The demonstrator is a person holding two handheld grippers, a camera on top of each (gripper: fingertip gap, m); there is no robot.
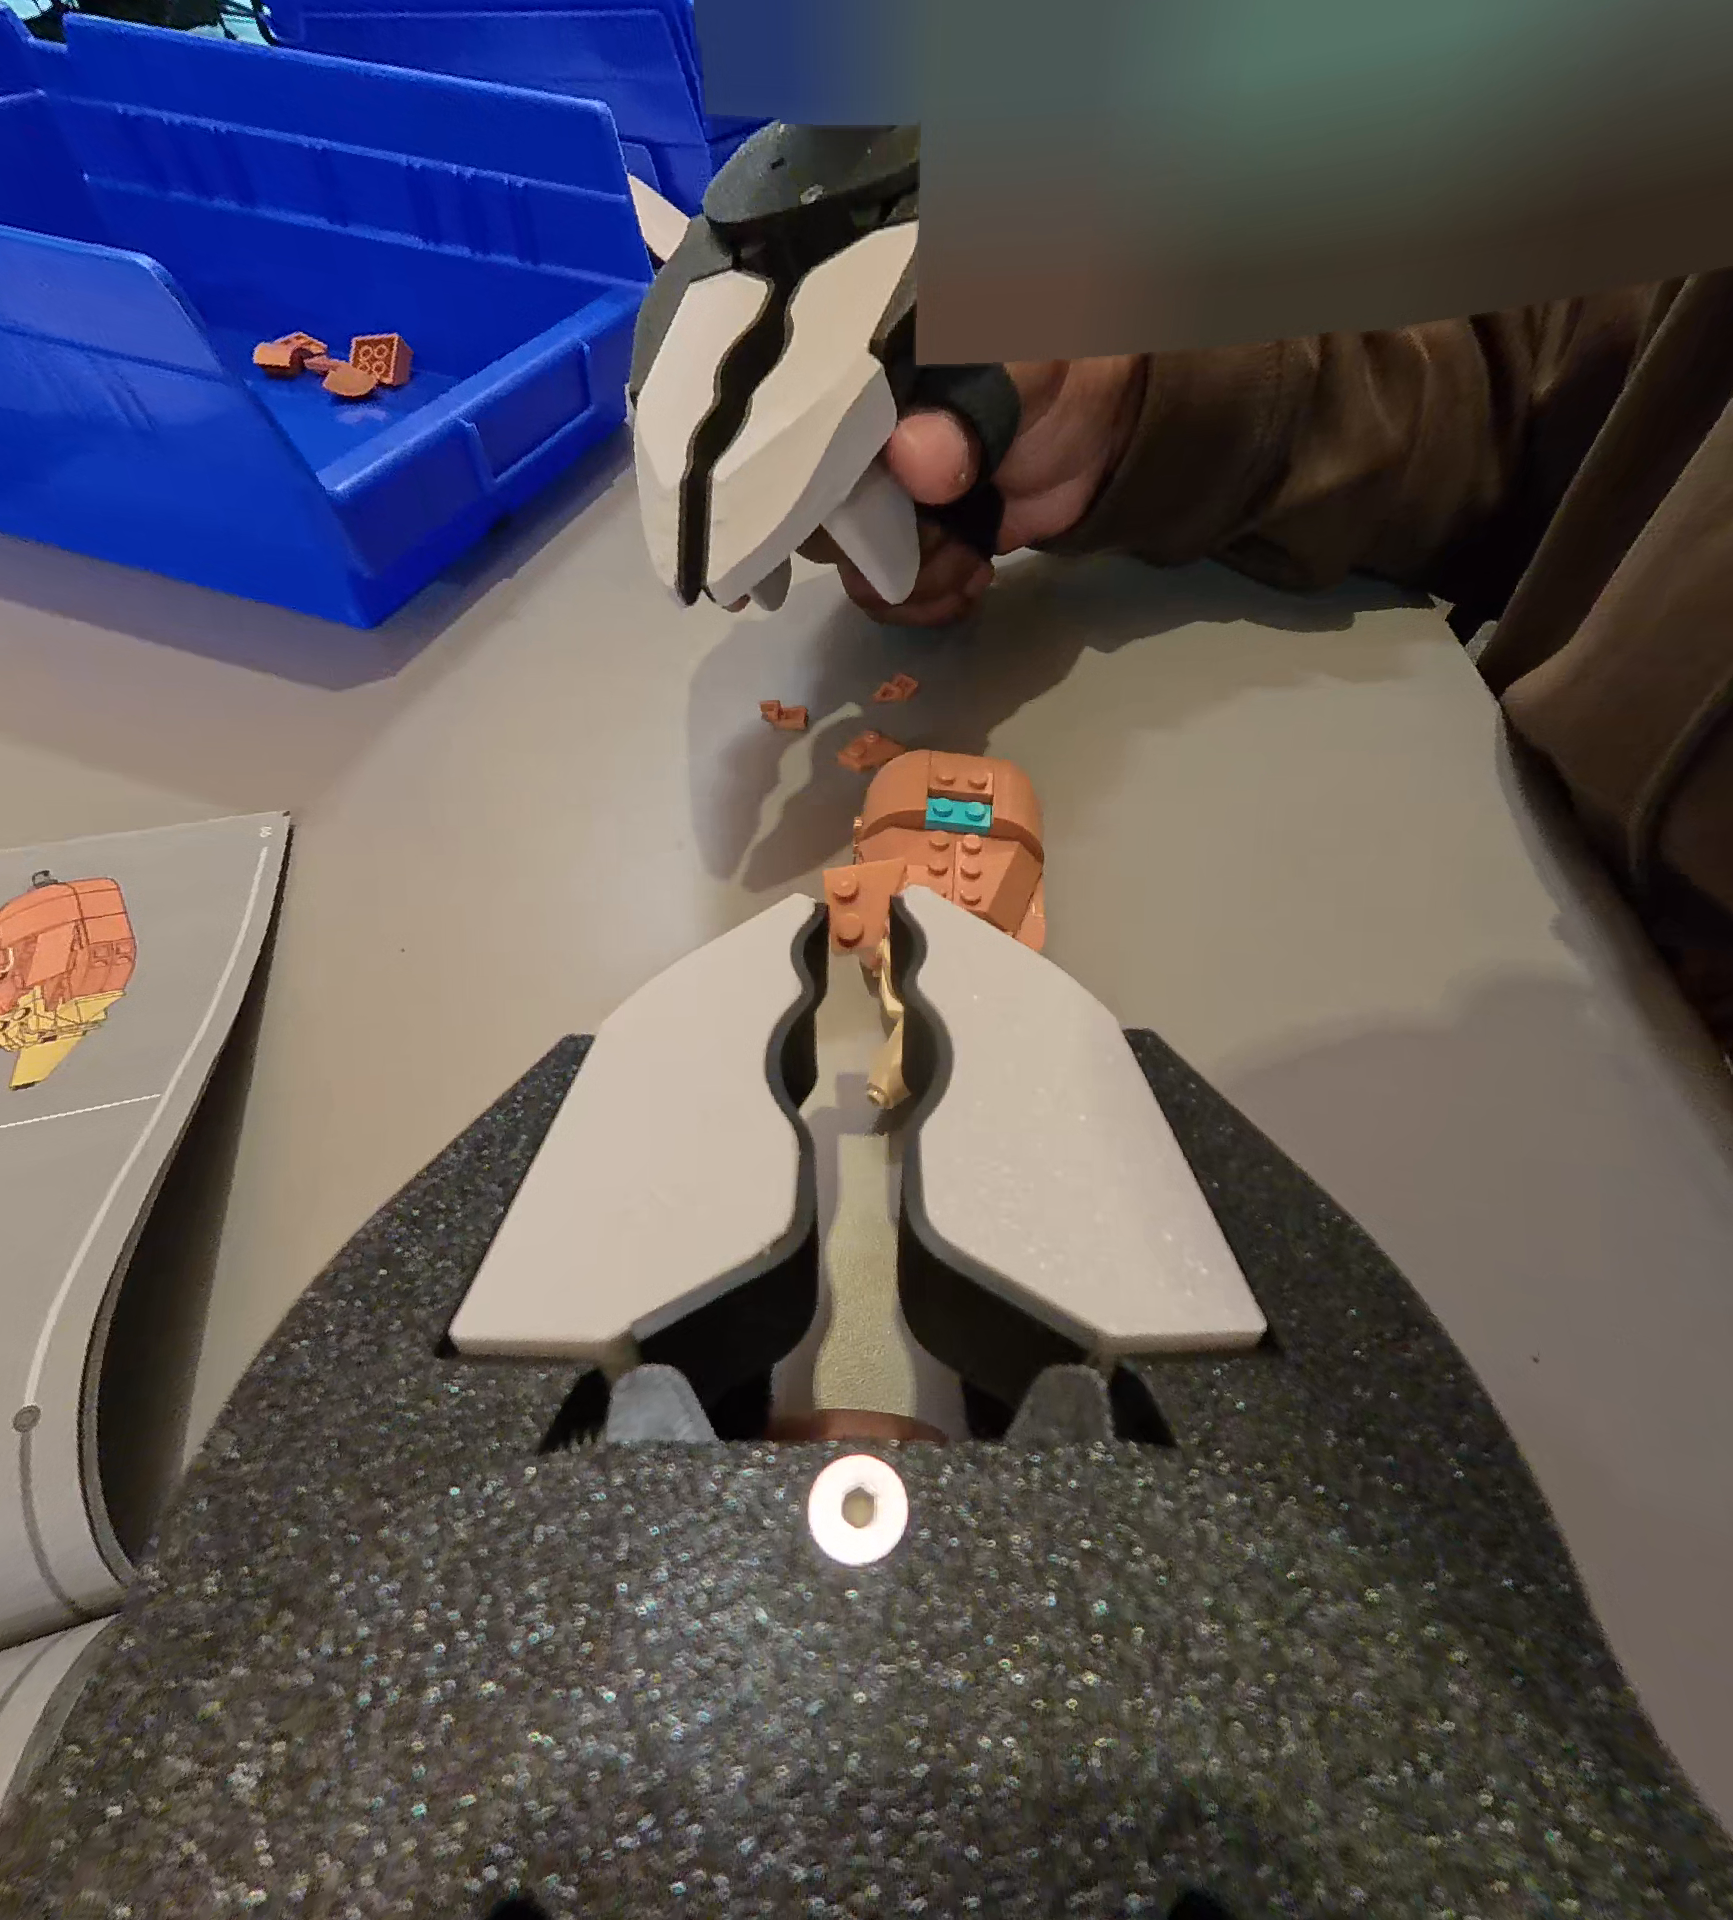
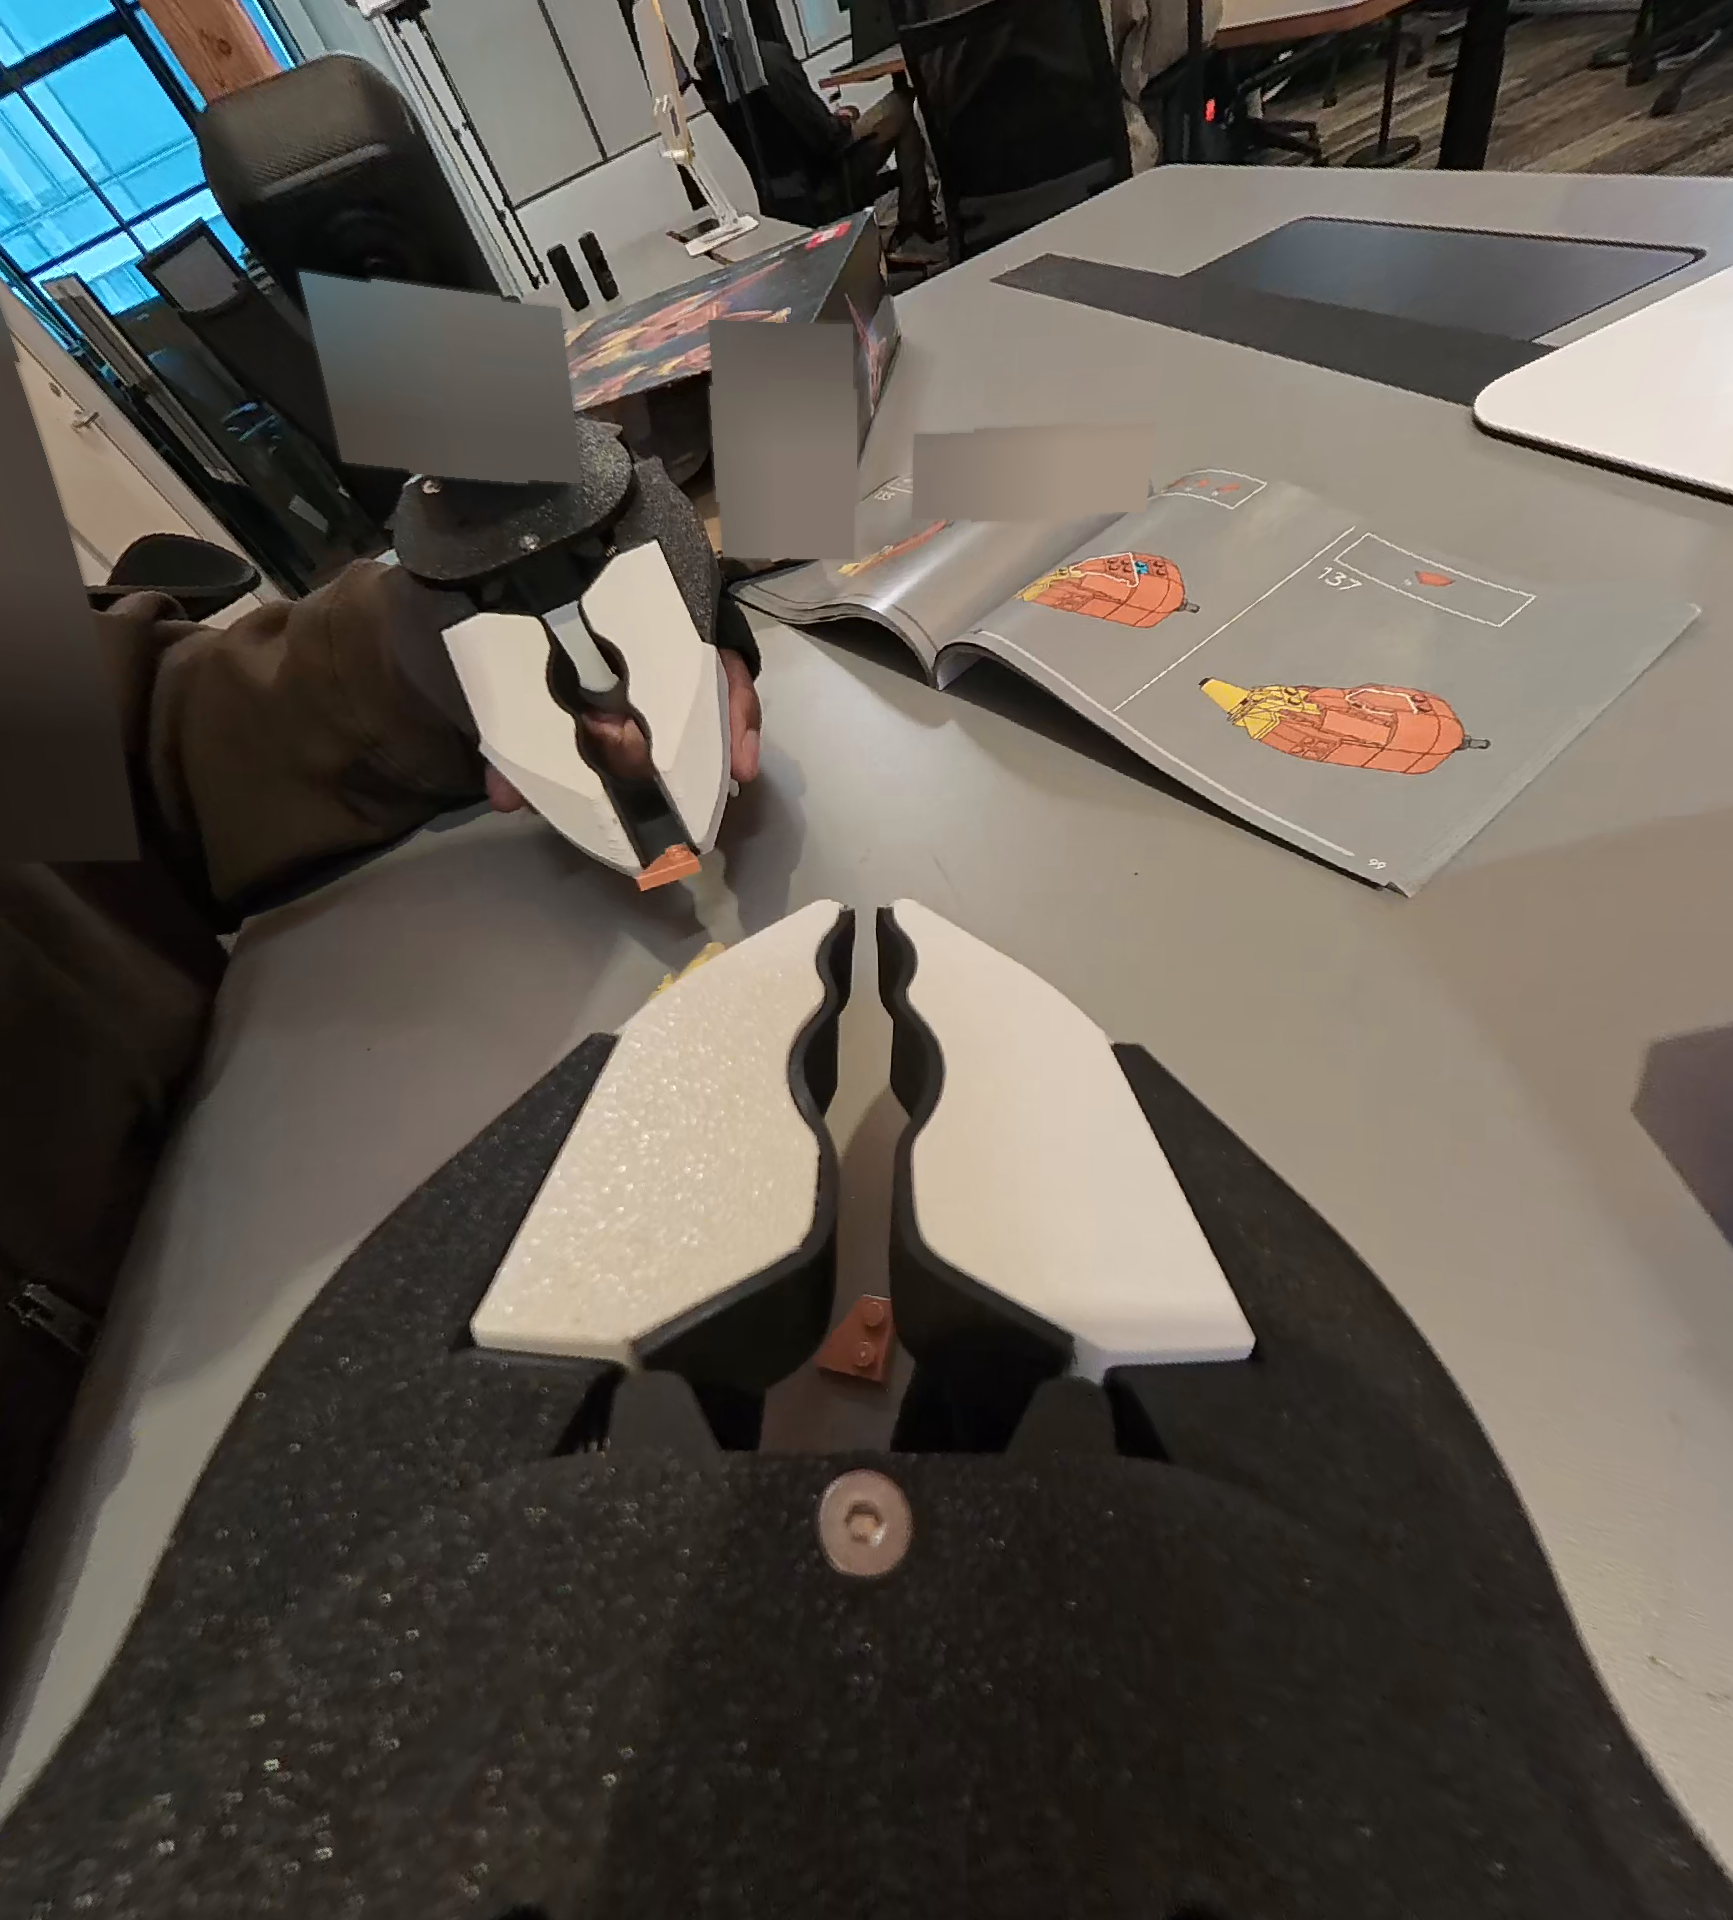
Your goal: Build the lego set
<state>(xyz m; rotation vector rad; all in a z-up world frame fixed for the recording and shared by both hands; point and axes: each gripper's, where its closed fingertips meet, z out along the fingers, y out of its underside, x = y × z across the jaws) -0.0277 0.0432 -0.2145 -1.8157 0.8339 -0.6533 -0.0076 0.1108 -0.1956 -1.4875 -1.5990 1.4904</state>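
Note:
My left gripper (image 1: 860, 914) is shut on the near end of the lego model (image 1: 955, 831), a rounded orange build with a teal plate on top; a tan part (image 1: 888, 1029) shows between the fingers. The model rests on the grey table (image 1: 1257, 935). Three small orange pieces (image 1: 867, 748) lie just beyond it. My right gripper (image 1: 737, 594) hangs above them, jaws together, nothing visible in them. In the right wrist view my right gripper (image 2: 865, 916) is shut, and a small brown piece (image 2: 857, 1340) lies on the table beneath it. The left gripper (image 2: 670, 862) shows there with an orange plate at its tips.
Blue bins (image 1: 218, 468) stand at the far left, one holding orange bricks (image 1: 363, 364). An open instruction booklet (image 2: 1309, 675) lies beside the model, also at the left in the left wrist view (image 1: 62, 1039). The set's box (image 2: 737, 312), a dark mat (image 2: 1413, 281) and a white pad (image 2: 1672, 395) lie farther off. There is about 8 centimeters between the tips of the two grippers. The small brown piece (image 2: 857, 1340) lies around 9 centimeters away from my right fingertips.

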